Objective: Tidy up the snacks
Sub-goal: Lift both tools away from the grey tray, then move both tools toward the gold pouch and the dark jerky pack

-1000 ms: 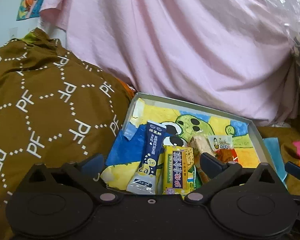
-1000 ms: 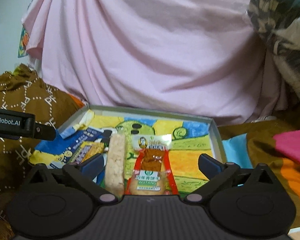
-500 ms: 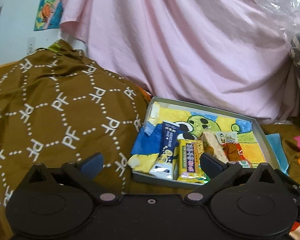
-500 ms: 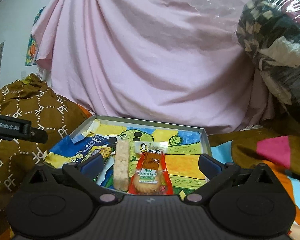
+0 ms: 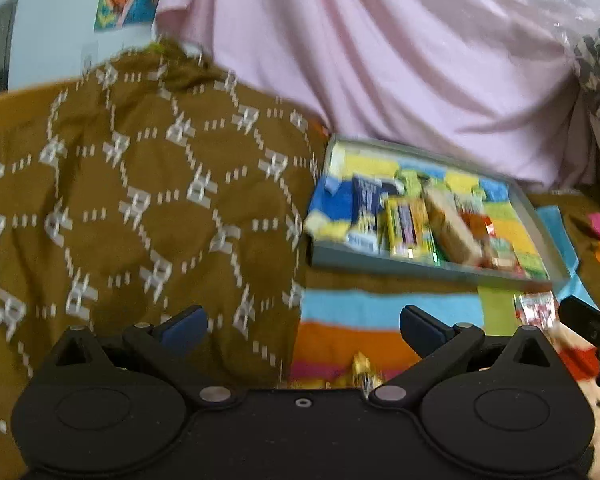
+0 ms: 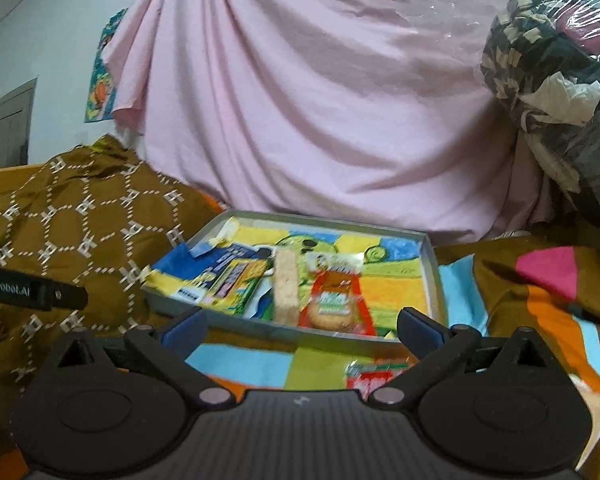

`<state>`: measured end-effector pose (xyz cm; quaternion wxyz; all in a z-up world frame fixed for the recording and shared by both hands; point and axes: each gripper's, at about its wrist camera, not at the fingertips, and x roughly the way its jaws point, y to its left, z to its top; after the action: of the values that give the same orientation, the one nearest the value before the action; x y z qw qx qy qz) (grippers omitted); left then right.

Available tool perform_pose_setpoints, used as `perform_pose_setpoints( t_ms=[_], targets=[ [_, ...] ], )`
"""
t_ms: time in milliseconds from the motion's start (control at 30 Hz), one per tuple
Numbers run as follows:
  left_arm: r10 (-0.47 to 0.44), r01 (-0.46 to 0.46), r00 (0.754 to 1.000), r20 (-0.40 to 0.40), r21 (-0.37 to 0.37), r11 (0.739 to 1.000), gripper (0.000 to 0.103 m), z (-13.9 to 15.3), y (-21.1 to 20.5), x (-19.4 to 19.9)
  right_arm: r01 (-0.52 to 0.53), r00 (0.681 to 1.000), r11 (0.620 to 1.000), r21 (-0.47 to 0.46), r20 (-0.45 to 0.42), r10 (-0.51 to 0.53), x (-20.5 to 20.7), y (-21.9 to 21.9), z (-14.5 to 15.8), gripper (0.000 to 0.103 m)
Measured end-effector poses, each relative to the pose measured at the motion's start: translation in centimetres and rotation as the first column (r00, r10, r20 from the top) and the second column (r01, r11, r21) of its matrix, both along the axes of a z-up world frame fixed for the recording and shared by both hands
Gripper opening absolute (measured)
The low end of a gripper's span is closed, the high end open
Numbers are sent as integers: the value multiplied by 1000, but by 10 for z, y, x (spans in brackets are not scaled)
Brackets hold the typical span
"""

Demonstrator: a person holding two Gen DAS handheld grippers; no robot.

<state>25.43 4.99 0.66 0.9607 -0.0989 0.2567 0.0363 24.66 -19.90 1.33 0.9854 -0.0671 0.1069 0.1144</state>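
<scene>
Up ahead, at about one o'clock from the left gripper (image 5: 303,322), sits a shallow grey tray (image 5: 420,267) with low straight walls, its floor lined with a bright cartoon print in yellow, blue and green. Four snacks lie side by side in it. From the right wrist view they run left to right: a glossy dark blue sachet (image 6: 216,270), a yellow foil bar with a purple label (image 6: 236,286), a pale, rough-grained oblong bar in clear wrap (image 6: 286,288), and a red-edged packet showing a round biscuit (image 6: 334,300).

Both tools are spread wide and grip nothing. The right gripper (image 6: 300,325) hovers just short of the tray's near wall, with the tray at twelve o'clock. The left one hangs further back, above a striped cloth (image 5: 352,332) in blue, orange and green.

A red and white crinkly packet (image 6: 374,376) lies on that cloth outside the tray, at about five o'clock from it, partly hidden behind the right gripper's finger; its print is too blurred to read. In the left wrist view a small gold-wrapped item (image 5: 362,368) peeks over the tool's body, mostly cut off.

A brown quilted fabric with white lettering (image 5: 140,208) bulges at nine o'clock. Soft pink sheeting (image 6: 320,100) hangs in folds behind. Both views are smeared by motion.
</scene>
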Motion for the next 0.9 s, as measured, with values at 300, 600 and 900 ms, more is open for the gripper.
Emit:
perform_pose_setpoints(
  t_ms=[300, 600, 900],
  targets=[
    [-56, 57, 998, -19, 66, 996, 102, -22, 1, -39, -16, 994, 1000, -6, -106, 15, -27, 9, -26, 103],
    [-148, 151, 988, -42, 73, 986, 102, -37, 0, -35, 34, 959, 999, -17, -280, -37, -45, 14, -57, 103],
    [-185, 188, 982, -36, 141, 972, 102, -39, 3, -20, 39, 897, 999, 10, -441, -31, -54, 20, -79, 103]
  ],
)
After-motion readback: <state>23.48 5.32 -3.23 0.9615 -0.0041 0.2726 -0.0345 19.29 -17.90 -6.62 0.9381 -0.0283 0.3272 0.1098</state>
